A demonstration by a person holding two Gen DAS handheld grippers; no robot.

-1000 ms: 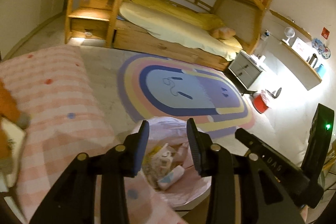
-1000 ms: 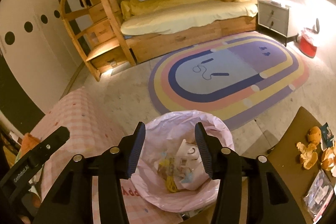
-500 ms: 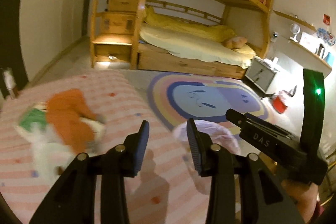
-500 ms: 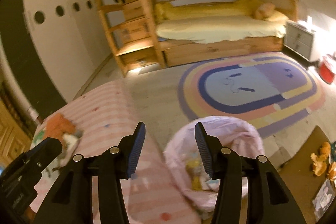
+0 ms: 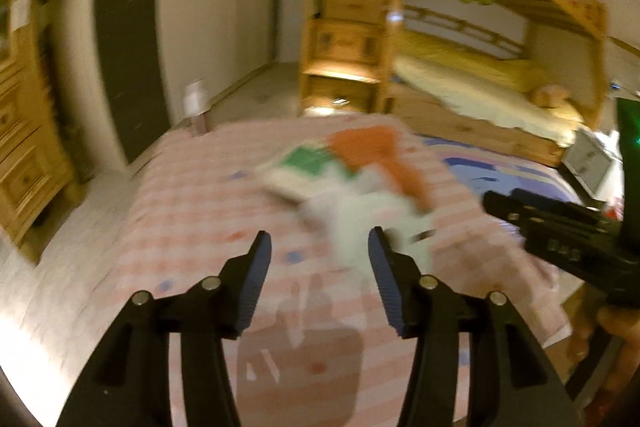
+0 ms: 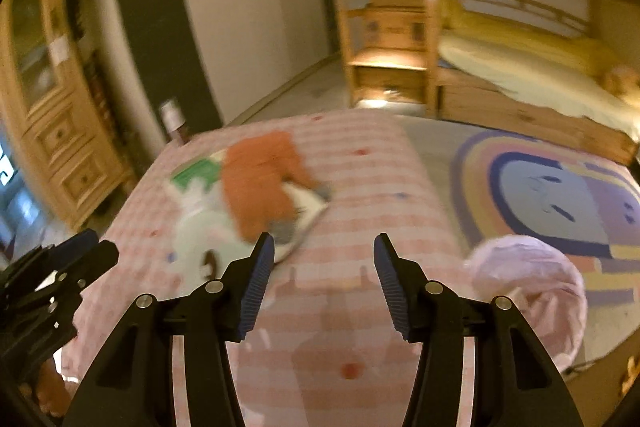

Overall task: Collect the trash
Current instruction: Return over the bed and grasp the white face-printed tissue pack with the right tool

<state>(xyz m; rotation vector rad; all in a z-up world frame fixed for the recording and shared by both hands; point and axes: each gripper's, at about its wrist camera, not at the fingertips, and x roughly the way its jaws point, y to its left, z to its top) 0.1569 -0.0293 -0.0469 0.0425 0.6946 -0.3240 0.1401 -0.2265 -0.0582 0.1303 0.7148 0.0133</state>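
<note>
**Trash still scattered on the pink bed as both tongs swing over**

Trash here looks to be the pale wrappers (image 5: 352,223) lying in a blurred heap on the pink checked bed (image 5: 200,211), mixed with an orange garment (image 5: 380,155) and a green-and-white packet (image 5: 308,163). From the left wrist, the left tongs (image 5: 318,255) hang above the bedcover just short of that heap; their jaws have just been opening, stand about halfway apart, and nothing is between them. The right tongs' black body pokes in at the right edge.

From the right wrist, the right tongs (image 6: 324,259) hover over bare cover, also about half open and empty. The heap sits to their left, the orange garment (image 6: 256,183) draped across a flat white item (image 6: 308,211). The pink-lined bin (image 6: 528,283) stands on the floor close by the bed's right edge.

Risk, as I judge it: everything is smeared with motion, so a hasty pinch could catch the garment or the bedcover instead of a wrapper, or both tongs could crowd the same heap and knock together.
</note>
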